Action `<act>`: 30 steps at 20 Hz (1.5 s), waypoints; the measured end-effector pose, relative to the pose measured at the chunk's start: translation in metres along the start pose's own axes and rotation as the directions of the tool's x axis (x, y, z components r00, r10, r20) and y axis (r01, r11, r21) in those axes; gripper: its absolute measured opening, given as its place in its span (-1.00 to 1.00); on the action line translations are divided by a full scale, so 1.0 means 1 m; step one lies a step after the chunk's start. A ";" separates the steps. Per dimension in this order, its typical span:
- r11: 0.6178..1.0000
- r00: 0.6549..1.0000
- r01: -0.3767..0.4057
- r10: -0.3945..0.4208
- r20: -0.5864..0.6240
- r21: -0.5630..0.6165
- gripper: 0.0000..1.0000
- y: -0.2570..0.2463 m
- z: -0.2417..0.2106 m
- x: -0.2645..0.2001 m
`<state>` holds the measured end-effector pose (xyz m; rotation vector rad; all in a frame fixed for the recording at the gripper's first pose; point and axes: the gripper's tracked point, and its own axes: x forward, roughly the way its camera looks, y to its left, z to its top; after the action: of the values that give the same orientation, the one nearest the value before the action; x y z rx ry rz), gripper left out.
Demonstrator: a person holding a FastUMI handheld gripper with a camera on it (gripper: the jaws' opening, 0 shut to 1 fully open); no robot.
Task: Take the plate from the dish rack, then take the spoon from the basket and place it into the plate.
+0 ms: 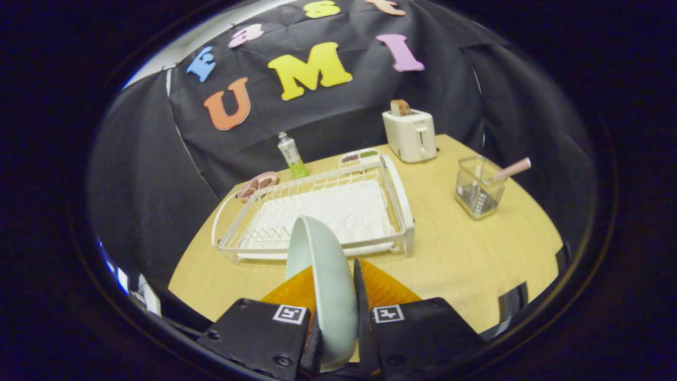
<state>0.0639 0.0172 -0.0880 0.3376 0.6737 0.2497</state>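
1. The gripper (334, 317) is clamped on the plate (322, 280): both fingers press on it, one on each face, and the plate stands on edge between them, its rim rising up and ahead of the fingertips.
2. The plate is out of the dish rack (317, 211) and held above the wooden table (465, 248), at the near edge of the rack.
3. The dish rack, a white wire frame on a white tray, lies just beyond the fingers at 12 o'clock.
4. The basket (478, 190), a small wire one, stands on the table at about 2 o'clock from the fingers, well apart from the rack.
5. The spoon (509, 170) sits in the basket, its pale striped handle leaning out over the rim to the right.
6. A toaster (410, 135) with a slice of bread in it stands at 1 o'clock, beyond the rack's far corner.
7. A bottle (292, 156) stands behind the rack at 12 o'clock, a pink dish (258, 184) at 11 o'clock, and a small divided tray (358, 157) near the toaster.
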 end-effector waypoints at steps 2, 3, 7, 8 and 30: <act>0.993 0.999 -0.032 0.037 -0.039 0.118 -0.35 -0.011 -0.020 0.006; 0.985 0.997 -0.041 0.050 -0.053 0.170 -0.35 -0.018 -0.027 0.010; 0.963 0.996 -0.037 0.058 -0.071 0.268 -0.33 -0.044 -0.034 0.025; 0.959 0.996 -0.037 0.059 -0.070 0.280 -0.30 -0.049 -0.034 0.026; 0.936 0.852 0.338 -0.259 0.455 -0.100 0.46 -0.169 0.069 -0.056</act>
<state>0.0861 -0.1716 -0.0702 0.1045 0.2484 -0.0697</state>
